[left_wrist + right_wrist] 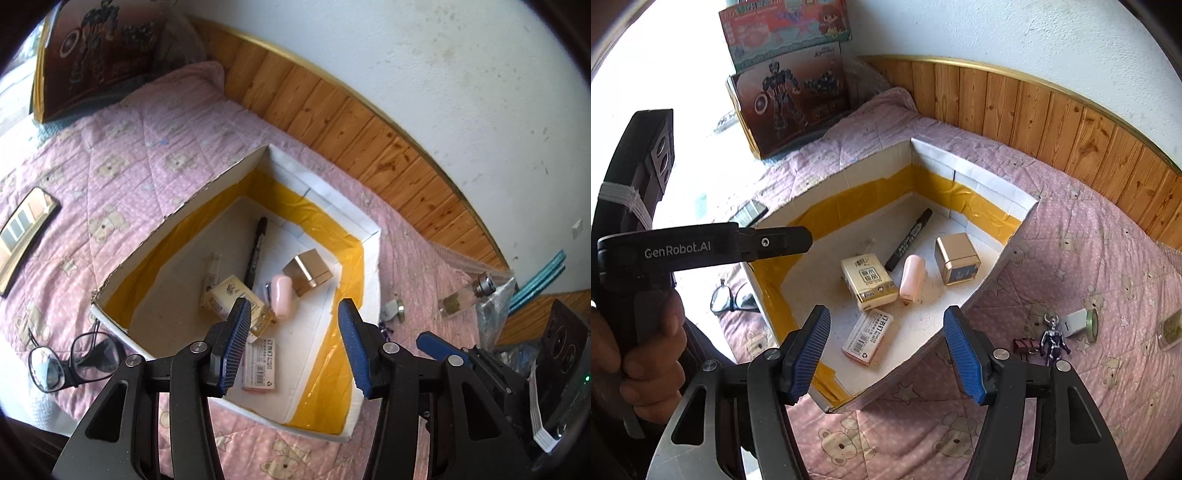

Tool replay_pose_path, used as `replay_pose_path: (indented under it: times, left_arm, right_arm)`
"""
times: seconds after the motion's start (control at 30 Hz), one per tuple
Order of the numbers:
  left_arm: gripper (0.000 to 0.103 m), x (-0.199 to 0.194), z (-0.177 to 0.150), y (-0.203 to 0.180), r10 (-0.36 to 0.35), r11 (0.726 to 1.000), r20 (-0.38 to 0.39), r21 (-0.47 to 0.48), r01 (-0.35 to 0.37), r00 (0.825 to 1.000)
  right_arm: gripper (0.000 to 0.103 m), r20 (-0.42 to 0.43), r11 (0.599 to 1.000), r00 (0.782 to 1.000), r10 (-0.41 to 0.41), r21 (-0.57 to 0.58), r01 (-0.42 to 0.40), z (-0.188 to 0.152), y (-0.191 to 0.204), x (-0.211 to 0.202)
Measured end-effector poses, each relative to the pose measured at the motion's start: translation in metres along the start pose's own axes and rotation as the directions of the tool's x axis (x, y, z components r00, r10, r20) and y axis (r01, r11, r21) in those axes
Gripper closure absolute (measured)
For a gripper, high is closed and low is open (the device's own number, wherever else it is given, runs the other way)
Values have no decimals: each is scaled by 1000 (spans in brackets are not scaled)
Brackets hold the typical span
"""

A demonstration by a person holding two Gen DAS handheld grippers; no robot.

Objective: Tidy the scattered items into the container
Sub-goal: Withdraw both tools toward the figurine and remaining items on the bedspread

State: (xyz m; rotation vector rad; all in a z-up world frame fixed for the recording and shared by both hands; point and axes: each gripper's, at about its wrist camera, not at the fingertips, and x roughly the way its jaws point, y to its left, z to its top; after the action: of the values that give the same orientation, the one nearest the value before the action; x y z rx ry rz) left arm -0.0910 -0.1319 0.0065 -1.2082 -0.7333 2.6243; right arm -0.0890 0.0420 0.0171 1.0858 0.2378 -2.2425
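Both grippers hang over the box w/ nothing in them. The left gripper (293, 341) has its blue pads spread wide apart, empty. The right gripper (892, 354) is the same: pads far apart, nothing between them.

The white cardboard box (975, 173) sits on the pink teddy-bear blanket (1071, 240). It has yellow tape round the inside, near the bottom. Inside the box:
- black marker pen (909, 238), lying slanted near the back
- gold cube box (956, 258) on the right side
- pink oval thing (912, 278) between the gold cube & a cream carton
- cream carton (868, 282) w/ writing on it, in the middle
- small white & pink pack (867, 338) w/ a barcode, nearest the front

Still out on the blanket, right of the box: a little robot keychain (1052, 341), a dark binder clip (1025, 345) just beside it, a small white block (1075, 322) touching a green tape roll (1092, 325), and a glass bottle (463, 295) further right.

Left of the box: glasses (74, 360) close to the box corner, and a makeup palette (27, 230) well apart from it.

A toy robot box (790, 103) stands at the head of the bed.
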Motion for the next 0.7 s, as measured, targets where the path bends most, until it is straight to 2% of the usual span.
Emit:
replay_pose_path:
  times: [0.2, 0.33, 0.5, 0.6, 0.7]
  left_arm:
    - [51, -15, -11, -36, -81, 992, 82, 105, 72, 993]
    - [51, -16, -26, -67, -144, 971, 89, 206, 124, 986]
    - [51, -6, -47, -102, -214, 932, 34, 306, 193, 976]
    - [51, 7, -58, -117, -228, 913, -22, 342, 221, 973]
    - [51, 23, -69, -127, -227, 902, -78, 358, 240, 971]
  right_arm:
    - [38, 150, 995, 988, -18, 101, 3, -9, -23, -39]
    - [38, 207, 979, 975, -82, 198, 40, -21, -51, -59]
    - [38, 179, 932, 973, -148, 355, 76, -48, -103, -65]
    - [38, 135, 901, 974, -183, 419, 112, -67, -130, -57]
    - [38, 89, 886, 976, -197, 442, 138, -84, -149, -43]
